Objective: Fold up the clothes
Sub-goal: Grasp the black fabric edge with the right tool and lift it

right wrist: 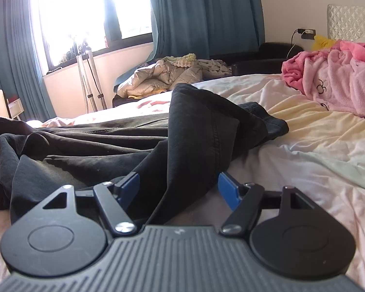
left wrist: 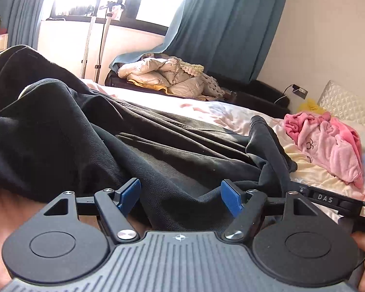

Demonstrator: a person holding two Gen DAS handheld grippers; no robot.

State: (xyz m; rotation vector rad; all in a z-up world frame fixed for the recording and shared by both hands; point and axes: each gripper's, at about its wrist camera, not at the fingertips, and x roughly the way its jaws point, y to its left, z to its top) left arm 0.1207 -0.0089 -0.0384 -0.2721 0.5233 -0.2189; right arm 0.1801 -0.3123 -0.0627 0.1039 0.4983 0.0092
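A rumpled black garment (right wrist: 194, 131) sprawls across the middle and left of both views on the pale bed sheet (right wrist: 304, 160). Both the left gripper (left wrist: 180, 196) and right gripper (right wrist: 178, 189) stand wide open, black cloth lying between the blue pads (right wrist: 227, 189), nothing clamped. A pink robe (right wrist: 338, 77) lies at upper right.

The trousers (right wrist: 124, 143) are lying rumpled on the bed (right wrist: 304, 150), one leg rising in a fold before the right hand-held gripper (right wrist: 178, 189). The left hand-held gripper (left wrist: 180, 194) is sitting over the trousers too. Right of the trousers, a robe (right wrist: 338, 77) is lying on the bed. Behind the bed, jackets (right wrist: 163, 75) are piling on a couch (right wrist: 267, 56).
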